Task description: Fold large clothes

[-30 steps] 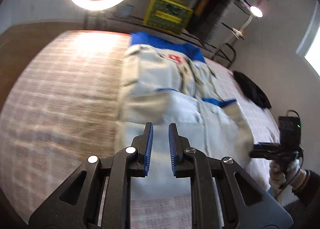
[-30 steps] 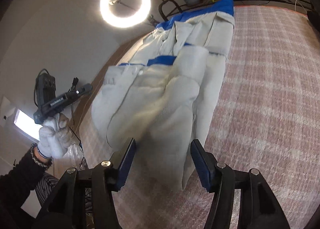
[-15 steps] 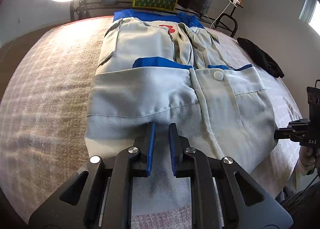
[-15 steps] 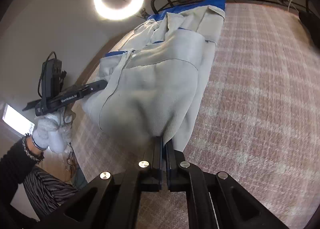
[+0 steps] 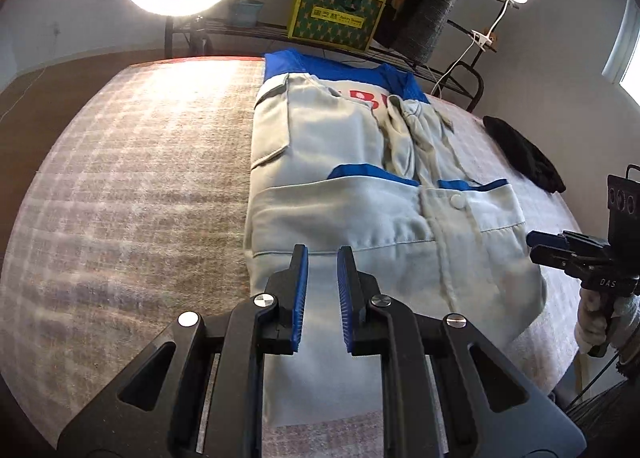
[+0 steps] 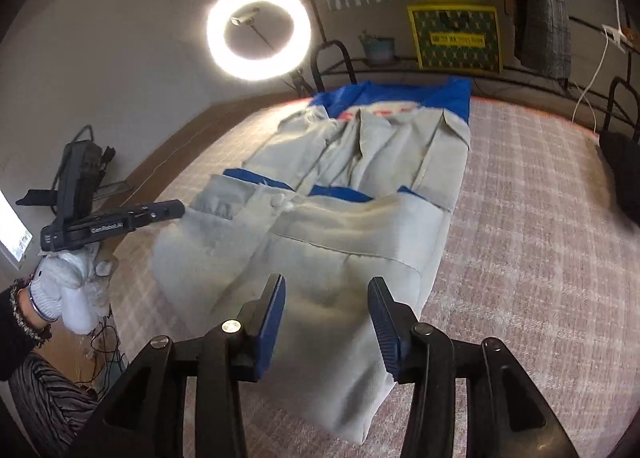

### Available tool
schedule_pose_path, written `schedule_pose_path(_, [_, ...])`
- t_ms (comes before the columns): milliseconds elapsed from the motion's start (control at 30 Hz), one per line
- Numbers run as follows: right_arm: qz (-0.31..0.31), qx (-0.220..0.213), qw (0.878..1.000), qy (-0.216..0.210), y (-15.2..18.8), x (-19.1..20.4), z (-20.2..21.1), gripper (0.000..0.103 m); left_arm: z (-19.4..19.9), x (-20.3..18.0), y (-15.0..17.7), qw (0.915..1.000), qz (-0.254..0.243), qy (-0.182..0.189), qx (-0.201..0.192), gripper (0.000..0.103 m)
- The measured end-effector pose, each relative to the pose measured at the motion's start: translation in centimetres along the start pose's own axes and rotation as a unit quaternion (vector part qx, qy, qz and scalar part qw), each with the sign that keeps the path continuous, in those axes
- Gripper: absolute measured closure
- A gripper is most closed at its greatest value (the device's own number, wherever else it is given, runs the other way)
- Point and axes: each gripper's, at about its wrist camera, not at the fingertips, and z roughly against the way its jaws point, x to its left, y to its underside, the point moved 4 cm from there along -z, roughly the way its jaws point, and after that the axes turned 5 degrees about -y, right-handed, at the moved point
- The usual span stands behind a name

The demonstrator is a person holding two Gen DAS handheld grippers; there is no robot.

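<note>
Under both parted fingers (image 6: 276, 298) lies the folded jacket (image 5: 360, 218).

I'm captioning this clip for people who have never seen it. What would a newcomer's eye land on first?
First the glowing ring light on its stand past the far end of the bed. Then the grey-and-blue work jacket lying partly folded on the checked bedcover, its near half doubled up over itself. The yellow-edged green box on the rack behind also stands out.
</note>
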Motion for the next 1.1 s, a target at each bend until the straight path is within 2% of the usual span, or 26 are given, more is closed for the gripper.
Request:
schedule_pose_path(67, [0.0, 0.025, 0.999, 0.026, 0.9, -0.5, -0.9, 0.078, -1.7, 0.7, 0.4, 0.9998, 0.0, -0.014, 0.015, 0.09])
schedule_pose_path(133, [0.007, 0.034, 0.999, 0.031, 1.3, -0.5, -1.4, 0.078, -3.5, 0.6, 1.1, 0.9993, -0.012, -0.018, 0.032, 0.09])
schedule_pose_path(167, [0.011, 0.039, 0.998, 0.041, 1.2, -0.3, -1.3, 0.078, -3.5, 0.3, 1.1, 0.9991, -0.025, -0.025, 0.024, 0.09])
schedule_pose_path(267, [0.013, 0.042, 0.997, 0.059, 0.7, 0.6, -0.2, 0.074, -2.4, 0.1, 0.4, 0.9986, -0.02, -0.038, 0.032, 0.09])
schedule_pose_path(333, [0.027, 0.029, 0.997, 0.06, 0.4, 1.6, 1.5, 0.073, 0.1, 0.2, -0.3, 0.9995, 0.0, -0.032, 0.008, 0.09])
schedule_pose_path(367, [0.043, 0.014, 0.997, 0.066, 0.1, 2.5, 2.9, 0.071, 1.4, 0.1, -0.7, 0.9994, 0.0, -0.033, -0.006, 0.09])
schedule_pose_path(433, [0.063, -0.021, 0.995, 0.078, -0.5, 3.9, 5.5, 0.059, 4.5, -0.3, -1.5, 0.9987, -0.004, -0.036, -0.036, 0.09])
schedule_pose_path(467, [0.067, -0.04, 0.994, 0.081, -0.8, 4.5, 6.9, 0.048, 5.9, -0.6, -2.0, 0.9984, -0.002, -0.032, -0.046, 0.089])
schedule_pose_path(500, [0.067, -0.055, 0.993, 0.08, -1.0, 5.1, 8.2, 0.042, 7.3, -0.8, -2.3, 0.9982, 0.002, -0.025, -0.054, 0.084])
schedule_pose_path(533, [0.068, -0.067, 0.992, 0.078, -1.1, 5.6, 9.3, 0.041, 9.1, -1.2, -2.8, 0.9978, 0.001, -0.017, -0.064, 0.067])
schedule_pose_path(567, [0.069, -0.077, 0.991, 0.086, -1.2, 6.1, 10.6, 0.04, 10.3, -1.4, -3.1, 0.9974, -0.001, -0.016, -0.071, 0.059])
schedule_pose_path(600, [0.071, -0.082, 0.989, 0.095, -1.5, 6.5, 11.6, 0.037, 11.9, -1.9, -3.6, 0.9966, -0.007, -0.015, -0.081, 0.056])
schedule_pose_path(700, [0.086, -0.094, 0.985, 0.116, -2.2, 8.1, 14.4, 0.03, 16.6, -3.7, -5.5, 0.9927, -0.042, -0.026, -0.11, 0.054])
schedule_pose_path(767, [0.106, -0.103, 0.978, 0.145, -2.9, 9.4, 16.1, 0.026, 19.7, -4.7, -6.9, 0.9895, -0.056, -0.029, -0.131, 0.046])
schedule_pose_path(833, [0.115, -0.115, 0.972, 0.171, -3.3, 10.5, 17.6, 0.018, 22.7, -5.8, -8.2, 0.9869, -0.06, -0.029, -0.147, 0.034])
schedule_pose_path(933, [0.122, -0.139, 0.964, 0.189, -4.2, 11.7, 20.0, 0.012, 26.2, -6.9, -9.9, 0.9842, -0.063, -0.028, -0.163, 0.024])
schedule_pose_path(1100, [0.146, -0.174, 0.952, 0.206, -6.1, 13.9, 23.5, 0.002, 30.0, -7.7, -12.4, 0.9816, -0.052, -0.044, -0.179, 0.019])
